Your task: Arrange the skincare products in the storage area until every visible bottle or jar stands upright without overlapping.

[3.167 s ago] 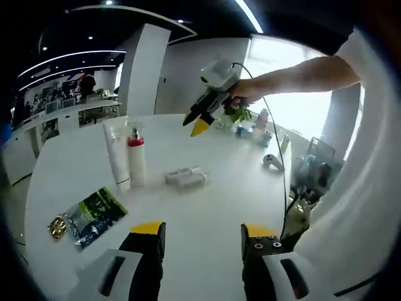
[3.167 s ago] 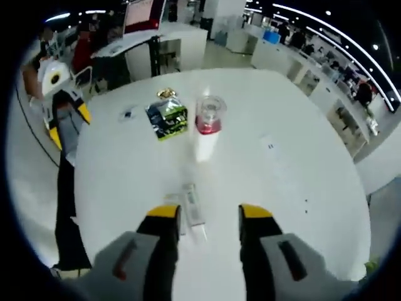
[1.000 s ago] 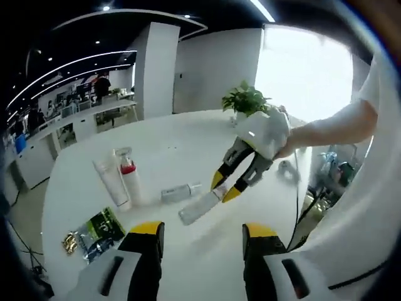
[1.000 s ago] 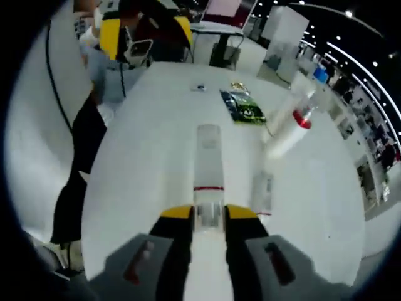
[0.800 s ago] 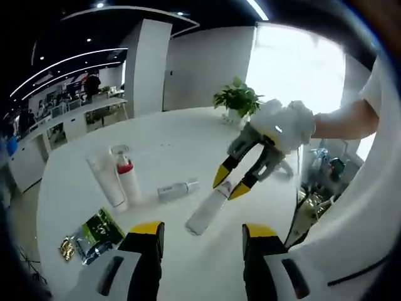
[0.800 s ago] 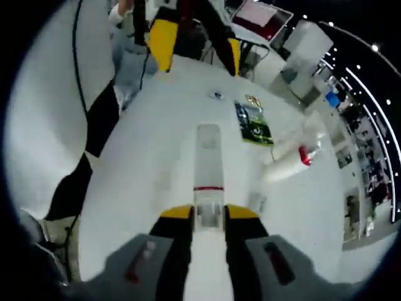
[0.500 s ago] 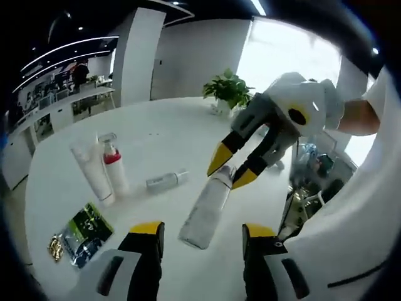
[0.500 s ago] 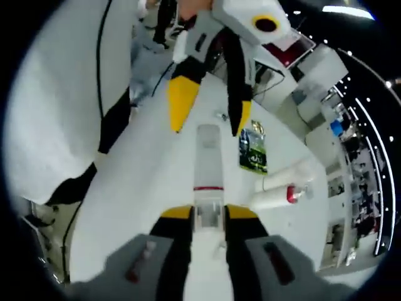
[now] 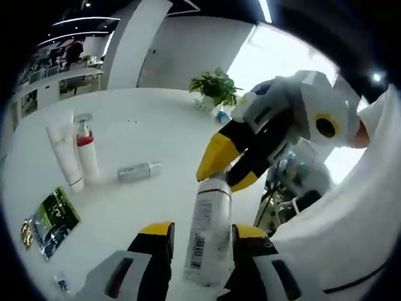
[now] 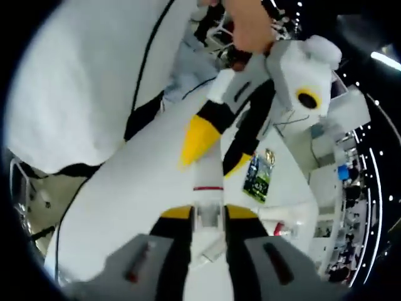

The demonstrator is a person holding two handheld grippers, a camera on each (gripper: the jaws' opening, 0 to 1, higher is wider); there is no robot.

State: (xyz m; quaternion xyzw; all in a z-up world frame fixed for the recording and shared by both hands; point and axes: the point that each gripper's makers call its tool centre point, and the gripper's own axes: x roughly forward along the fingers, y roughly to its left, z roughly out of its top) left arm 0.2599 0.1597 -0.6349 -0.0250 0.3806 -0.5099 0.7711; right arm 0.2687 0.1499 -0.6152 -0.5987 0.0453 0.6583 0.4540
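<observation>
We see a green foil packet (image 9: 51, 216) on the white tabletop (image 9: 144, 135) left of the claw, a potted plant (image 9: 215, 88) far beyond.

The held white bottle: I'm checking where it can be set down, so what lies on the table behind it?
Behind the white bottle: a small bottle lying flat, and an upright tube and pump bottle. Table directly beneath it is hidden.

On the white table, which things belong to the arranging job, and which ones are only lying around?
Belong to the job:
- clear bottle, held by the right gripper, between the left gripper jaws
- white tube, standing
- pump bottle with red band, standing
- small bottle, lying down

Only lying around:
- green packet
- potted plant
</observation>
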